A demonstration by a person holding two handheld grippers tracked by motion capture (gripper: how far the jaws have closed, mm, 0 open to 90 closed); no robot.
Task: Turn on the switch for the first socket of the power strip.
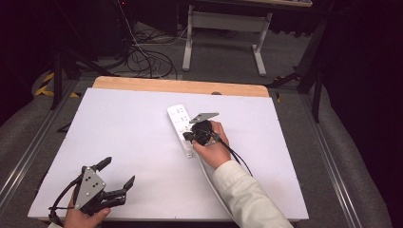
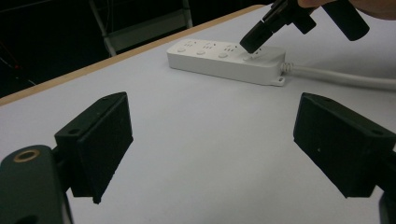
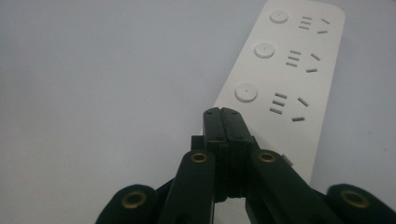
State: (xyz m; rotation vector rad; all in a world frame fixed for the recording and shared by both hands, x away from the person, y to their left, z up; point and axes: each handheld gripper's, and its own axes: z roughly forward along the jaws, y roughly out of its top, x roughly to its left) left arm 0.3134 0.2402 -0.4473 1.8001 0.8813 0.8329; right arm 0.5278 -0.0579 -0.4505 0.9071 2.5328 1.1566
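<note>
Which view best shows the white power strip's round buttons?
The right gripper view: the white plastic power strip lies close, three round buttons sharp. The left gripper view shows them small and side-on; the high view barely resolves them.

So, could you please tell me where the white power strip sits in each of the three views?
High view: power strip at table centre, under the right gripper.
Left gripper view: upper centre-right, cord trailing right.
Right gripper view: upper right, running diagonally.
Shared landmark: the shut right gripper pressing the strip's cord end.
</note>
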